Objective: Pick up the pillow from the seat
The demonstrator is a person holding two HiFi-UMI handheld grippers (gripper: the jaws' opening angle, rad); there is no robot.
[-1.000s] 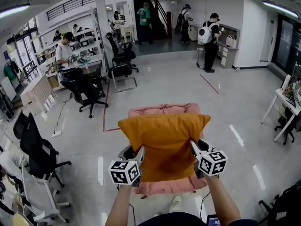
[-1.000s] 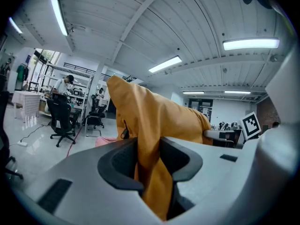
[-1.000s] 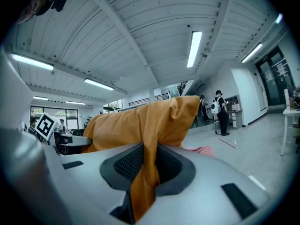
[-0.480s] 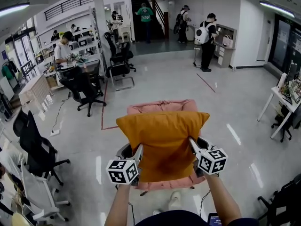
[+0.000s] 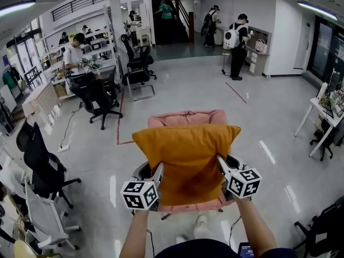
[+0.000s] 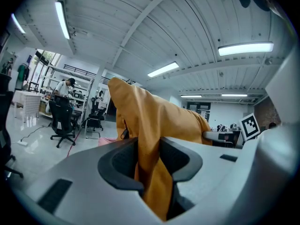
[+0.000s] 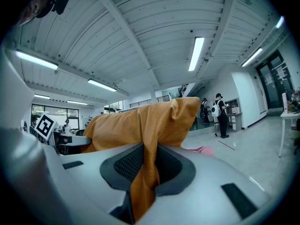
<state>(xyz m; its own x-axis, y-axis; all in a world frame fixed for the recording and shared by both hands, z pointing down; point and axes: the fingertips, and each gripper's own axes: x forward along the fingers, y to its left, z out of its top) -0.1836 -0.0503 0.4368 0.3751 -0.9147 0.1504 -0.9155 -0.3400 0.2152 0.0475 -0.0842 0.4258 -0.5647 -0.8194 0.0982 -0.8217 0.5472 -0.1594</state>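
Note:
An orange pillow [image 5: 187,163] hangs in the air above a pink padded seat [image 5: 188,119], held up by both grippers. My left gripper [image 5: 159,172] pinches the pillow's left edge, and in the left gripper view the orange fabric [image 6: 154,139] is squeezed between the dark pads [image 6: 123,162]. On the other side, my right gripper [image 5: 220,164] is shut on the pillow's right edge; the right gripper view shows the cloth [image 7: 147,144] clamped between its pads [image 7: 133,164]. The pillow hides most of the seat cushion below it.
Black office chairs [image 5: 99,98] stand on the left, another [image 5: 44,168] close by at the left edge. A desk [image 5: 322,117] is at the right. Several people stand at the back by the stairs [image 5: 239,39]. The shiny floor [image 5: 177,90] lies beyond the seat.
Both grippers with the pillow have drawn back a little from the pink seat and lifted slightly; more of the seat's backrest shows above the pillow.

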